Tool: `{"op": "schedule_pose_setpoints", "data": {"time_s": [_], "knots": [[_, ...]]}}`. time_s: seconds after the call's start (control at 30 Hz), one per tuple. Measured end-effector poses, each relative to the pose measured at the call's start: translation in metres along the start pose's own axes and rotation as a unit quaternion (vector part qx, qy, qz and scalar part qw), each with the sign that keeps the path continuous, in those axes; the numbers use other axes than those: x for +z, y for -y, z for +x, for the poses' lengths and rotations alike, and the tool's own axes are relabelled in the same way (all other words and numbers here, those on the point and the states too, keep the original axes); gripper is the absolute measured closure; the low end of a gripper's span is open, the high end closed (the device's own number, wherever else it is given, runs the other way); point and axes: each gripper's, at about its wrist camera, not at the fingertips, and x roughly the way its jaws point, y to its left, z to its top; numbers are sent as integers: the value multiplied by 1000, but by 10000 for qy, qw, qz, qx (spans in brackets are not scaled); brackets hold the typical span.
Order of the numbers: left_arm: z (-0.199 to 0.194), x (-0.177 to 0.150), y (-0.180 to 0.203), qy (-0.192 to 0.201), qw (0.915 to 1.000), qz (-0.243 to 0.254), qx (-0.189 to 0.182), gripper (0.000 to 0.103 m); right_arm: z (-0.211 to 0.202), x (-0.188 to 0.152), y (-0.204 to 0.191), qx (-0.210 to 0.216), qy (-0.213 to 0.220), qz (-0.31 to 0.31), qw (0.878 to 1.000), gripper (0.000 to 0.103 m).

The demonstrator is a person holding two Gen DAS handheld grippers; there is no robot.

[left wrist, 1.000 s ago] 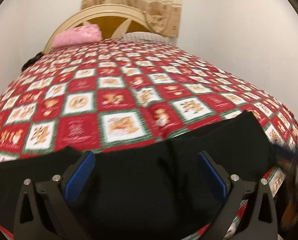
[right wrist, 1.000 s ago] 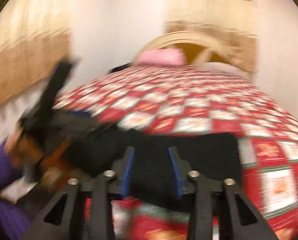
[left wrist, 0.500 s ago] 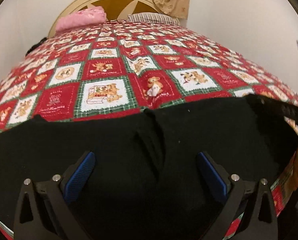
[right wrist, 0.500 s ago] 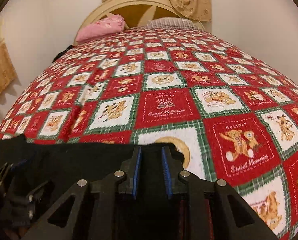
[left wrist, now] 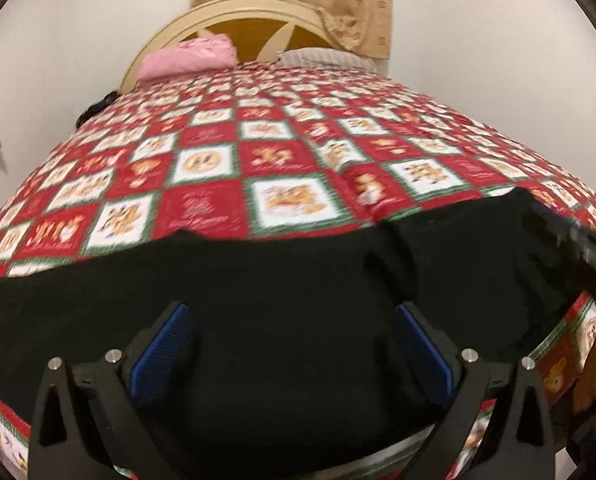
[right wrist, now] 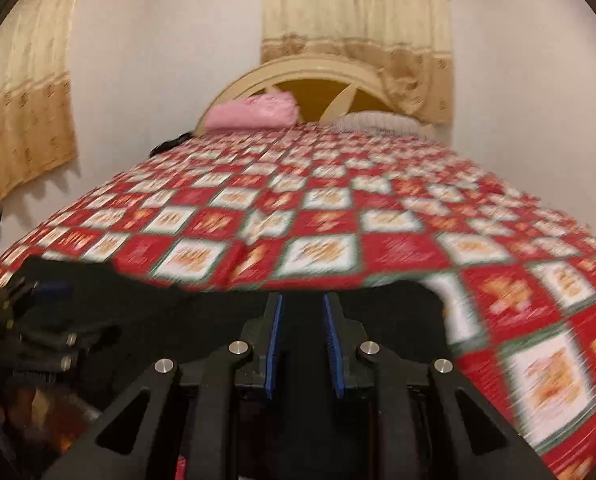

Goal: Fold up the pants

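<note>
Fingers (left wrist: 165, 344) of the left gripper (left wrist: 293, 336) stand spread wide above the black fabric pants (left wrist: 257, 280), touching nothing. Fingers (right wrist: 275, 340) of the right gripper (right wrist: 302, 340) sit narrowly parted with black cloth between them; whether they pinch it I cannot tell. These pants lie across the near edge of the bed's red-and-white checked quilt (left wrist: 225, 168).

**Home bedroom**

Bed fills both views: red-and-white checked quilt (left wrist: 257, 168) with teddy-bear squares, cream arched headboard (left wrist: 253, 20) with wood inset, pink pillow (left wrist: 189, 58) and striped pillow (left wrist: 322, 58) at its head. Beige patterned curtains (right wrist: 358, 12) hang on plain white walls (left wrist: 77, 40). Domestic, not lab.
</note>
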Motion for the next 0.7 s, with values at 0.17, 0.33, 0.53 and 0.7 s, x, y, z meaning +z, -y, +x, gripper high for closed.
{"op": "schedule_pose_setpoints", "data": {"time_s": [0.17,0.33,0.53,0.7], "knots": [[6,-11,-17,-121,9998,-158,98,0,23,-25,-18,67,-544,-162,9984,81],[5,-19,-31,-182,9995,-203,166,0,18,-25,-21,-32,-555,-170,9983,80],[-33,-30,-92,307,9934,-863,685,0,-4,-15,-35,765,-181,689,9945,80],[-54,-46,-150,415,9713,-1742,1565,0,-1,-13,-92,1524,-23,625,9863,80]]}}
